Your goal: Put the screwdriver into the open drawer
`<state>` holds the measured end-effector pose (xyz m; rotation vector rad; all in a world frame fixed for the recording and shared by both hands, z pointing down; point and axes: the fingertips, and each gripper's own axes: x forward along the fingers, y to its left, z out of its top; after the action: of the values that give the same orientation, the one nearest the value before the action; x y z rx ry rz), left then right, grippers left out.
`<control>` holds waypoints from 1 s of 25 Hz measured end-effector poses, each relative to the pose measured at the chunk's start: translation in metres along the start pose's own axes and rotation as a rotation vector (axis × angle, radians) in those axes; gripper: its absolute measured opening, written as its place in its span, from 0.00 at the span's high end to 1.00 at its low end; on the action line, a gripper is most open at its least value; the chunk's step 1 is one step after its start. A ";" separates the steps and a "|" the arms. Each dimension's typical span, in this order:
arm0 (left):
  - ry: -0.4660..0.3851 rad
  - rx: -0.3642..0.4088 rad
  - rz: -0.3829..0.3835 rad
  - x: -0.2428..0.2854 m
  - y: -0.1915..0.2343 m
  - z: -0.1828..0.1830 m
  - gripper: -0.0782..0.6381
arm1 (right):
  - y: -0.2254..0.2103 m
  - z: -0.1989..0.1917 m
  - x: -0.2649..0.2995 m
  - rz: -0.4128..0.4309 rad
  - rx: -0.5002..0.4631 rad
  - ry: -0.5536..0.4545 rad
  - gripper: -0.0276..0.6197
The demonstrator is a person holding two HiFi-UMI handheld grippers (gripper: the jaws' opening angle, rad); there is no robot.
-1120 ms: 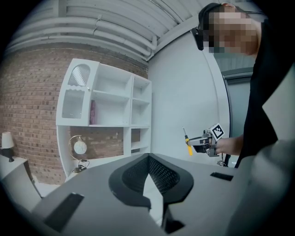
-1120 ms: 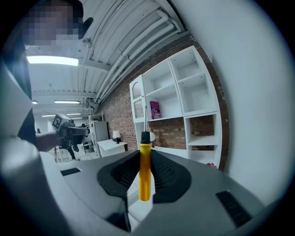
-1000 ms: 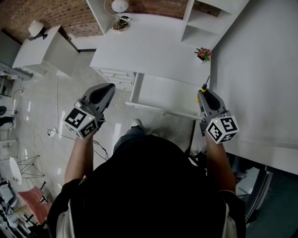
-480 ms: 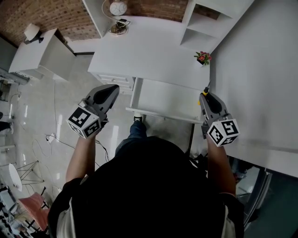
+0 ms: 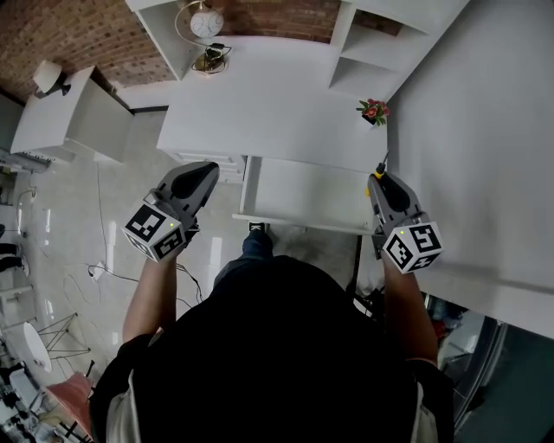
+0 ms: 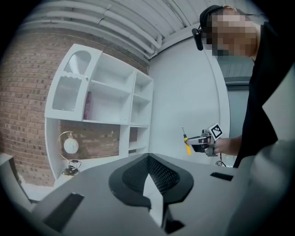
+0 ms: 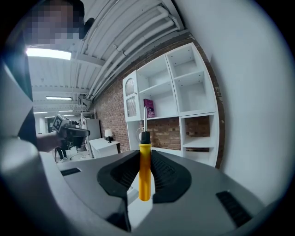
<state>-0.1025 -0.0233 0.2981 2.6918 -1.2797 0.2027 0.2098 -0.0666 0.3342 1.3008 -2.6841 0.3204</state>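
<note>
A screwdriver with a yellow handle and a black collar stands upright between the jaws of my right gripper, which is shut on it. In the head view my right gripper hovers at the right end of the open white drawer, with the screwdriver poking forward from its tip. The left gripper view shows that screwdriver held in the far gripper. My left gripper hangs over the floor left of the drawer; its jaws are shut with nothing between them.
The drawer is pulled out from a white desk that carries a small potted flower. White shelving with a round clock stands behind. A white wall runs along the right. Cables lie on the floor at the left.
The head view has shifted so the desk and drawer sit lower and closer. Both grippers kept nearly the same places; the right one edged up to the drawer's right end.
</note>
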 end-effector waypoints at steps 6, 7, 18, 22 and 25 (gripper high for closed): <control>0.009 0.004 -0.019 0.021 0.015 0.005 0.87 | -0.012 0.004 0.019 -0.008 0.015 -0.003 0.83; 0.008 0.007 -0.021 0.024 0.018 0.006 0.87 | -0.014 0.006 0.022 -0.009 0.015 -0.002 0.83; -0.004 0.009 -0.042 0.061 0.047 0.019 0.87 | -0.045 0.011 0.047 -0.037 0.045 0.013 0.83; 0.006 -0.010 -0.041 0.075 0.055 0.024 0.87 | -0.050 0.018 0.056 -0.043 0.042 0.010 0.83; 0.000 -0.005 -0.052 0.085 0.059 0.023 0.87 | -0.054 0.020 0.063 -0.044 0.042 0.010 0.83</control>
<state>-0.0938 -0.1295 0.2961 2.7170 -1.2061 0.1933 0.2127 -0.1524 0.3355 1.3638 -2.6506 0.3791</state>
